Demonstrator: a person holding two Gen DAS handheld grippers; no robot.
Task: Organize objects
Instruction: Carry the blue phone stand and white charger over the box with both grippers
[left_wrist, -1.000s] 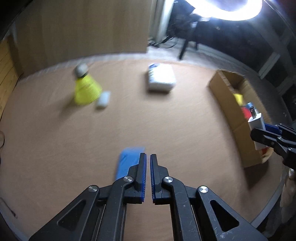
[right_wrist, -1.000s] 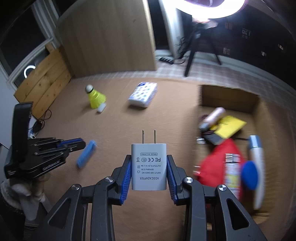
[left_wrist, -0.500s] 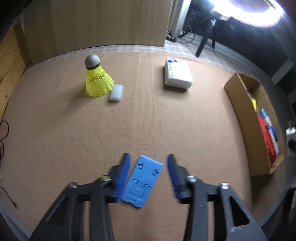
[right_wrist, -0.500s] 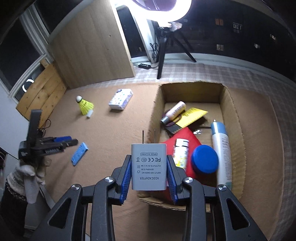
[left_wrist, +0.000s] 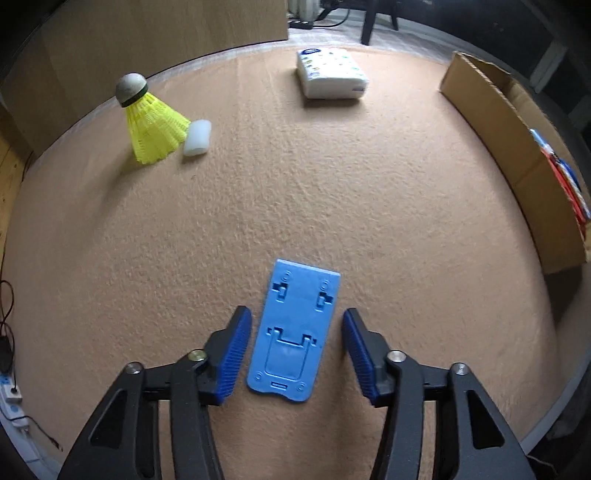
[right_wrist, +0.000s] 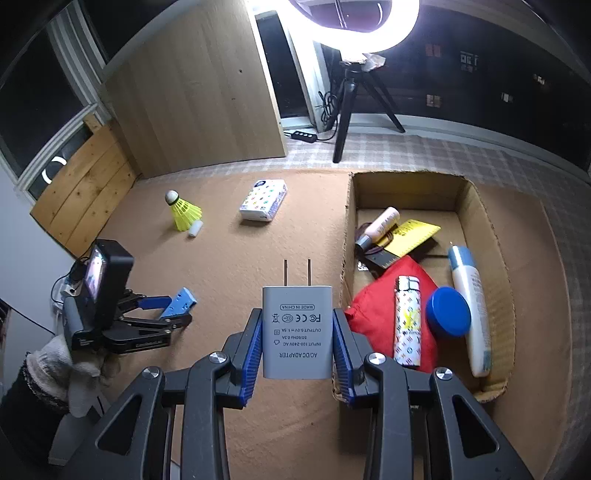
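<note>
Tan carpeted surface (left_wrist: 332, 192) carries everything. Cardboard box (right_wrist: 495, 258) sits open-topped on the right side of it, holding a red pouch (right_wrist: 373, 314), a white tube (right_wrist: 471, 306) along the right wall, a yellow card (right_wrist: 413, 236), a blue round lid (right_wrist: 447, 312), a patterned lighter (right_wrist: 407, 325) lying on the pouch, and a small pink bottle (right_wrist: 380, 221) near the back. Right claw (right_wrist: 297, 336) clamped on a white AC/DC adapter (right_wrist: 296, 332), prongs pointing forward, held above the surface just left of the box's near-left corner, not over the box interior. Left claw (left_wrist: 293, 347) spread wide, low over the surface, one finger on each side of a blue plastic phone stand (left_wrist: 293, 332) lying flat; pads (left_wrist: 232, 358) sit beside its long edges with a visible gap each side, no contact; from the right wrist view the claw (right_wrist: 173, 314) reads the same, blue stand (right_wrist: 181, 301) between the fingers, gloved hand (right_wrist: 74, 369) behind it. Farther back: white tissue pack (left_wrist: 330, 74) with coloured print, well apart from the rest; yellow shuttlecock (left_wrist: 147, 122) standing on its skirt, cork tip up, and a small white cylinder (left_wrist: 197, 137) lying touching or just beside the skirt, can't tell which.
</note>
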